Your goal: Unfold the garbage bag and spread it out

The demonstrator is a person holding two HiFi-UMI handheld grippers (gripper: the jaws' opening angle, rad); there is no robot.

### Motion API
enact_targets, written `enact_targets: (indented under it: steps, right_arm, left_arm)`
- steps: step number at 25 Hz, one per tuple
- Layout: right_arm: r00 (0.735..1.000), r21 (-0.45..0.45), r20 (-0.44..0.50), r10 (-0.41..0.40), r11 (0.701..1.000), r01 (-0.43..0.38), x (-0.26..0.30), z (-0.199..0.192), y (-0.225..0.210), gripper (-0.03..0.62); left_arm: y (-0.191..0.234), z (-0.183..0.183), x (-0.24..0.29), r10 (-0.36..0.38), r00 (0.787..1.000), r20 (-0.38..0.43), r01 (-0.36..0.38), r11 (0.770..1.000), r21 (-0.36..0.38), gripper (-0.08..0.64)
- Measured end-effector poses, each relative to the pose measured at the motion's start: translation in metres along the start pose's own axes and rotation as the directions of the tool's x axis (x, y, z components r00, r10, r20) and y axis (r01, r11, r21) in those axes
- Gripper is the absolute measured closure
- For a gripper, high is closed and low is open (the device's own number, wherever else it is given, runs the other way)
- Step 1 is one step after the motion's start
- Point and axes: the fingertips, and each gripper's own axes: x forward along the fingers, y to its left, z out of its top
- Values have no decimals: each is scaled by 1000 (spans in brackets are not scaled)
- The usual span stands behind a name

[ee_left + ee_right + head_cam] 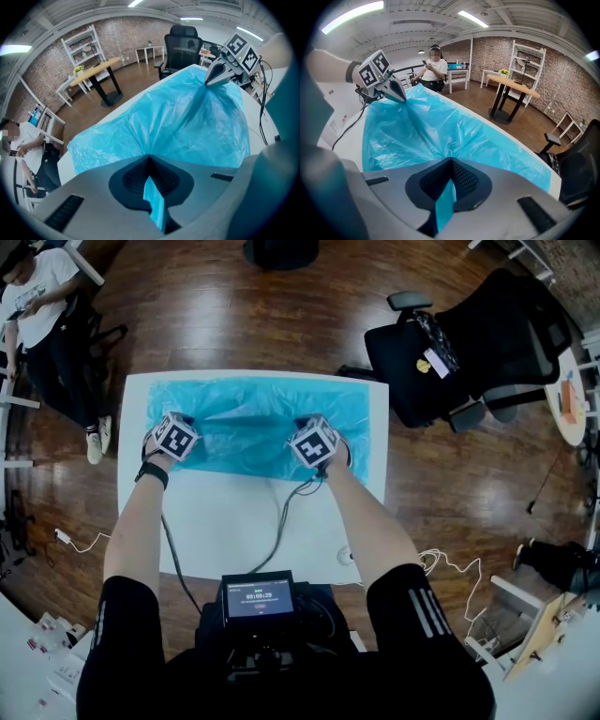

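Observation:
A thin blue garbage bag (253,423) lies spread in a wide band across the far half of the white table (234,531). My left gripper (181,423) is shut on the bag's near edge at its left end. The right gripper (311,427) is shut on the same edge further right. In the left gripper view a strip of blue film (154,201) passes between the closed jaws of the left gripper (149,157), and the bag (178,126) stretches to the right gripper (208,80). The right gripper view shows the bag (440,126) pinched in the right gripper (451,160), with the left gripper (401,97) across it.
A black office chair (469,352) stands close to the table's far right corner. A person (37,306) sits at the far left. Cables (281,521) trail over the table's near half to a screen unit (258,596). A wooden table (93,70) and shelves stand beyond.

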Motion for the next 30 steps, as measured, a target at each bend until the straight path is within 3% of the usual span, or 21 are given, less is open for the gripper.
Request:
enact_targets:
  steps: [6,9,16,23,30]
  right_arm:
    - [1000,9,4,9,1000,-9,3,0,-1,583]
    - [1000,13,2,15,1000,-15,4,-2,0,548]
    - [998,9,64,13,1000,-14,-13,7,-1,516]
    - [995,3,99,-18,1000,18,-34,7,-17,506]
    - [992,18,108,-66,998,64,-56,1,-45,505]
  left_arm:
    - [6,1,-3,33,999,-19,-32,999,16,560]
    - [6,-2,-1,26,999,-21,-26,1000,14,560]
    - [7,-2,0,27,999,-19,-27,1000,15,560]
    - [13,1,-6,64,997,-30,-64,998,28,560]
    - [10,0,1,44,999,-21,-44,999,20,560]
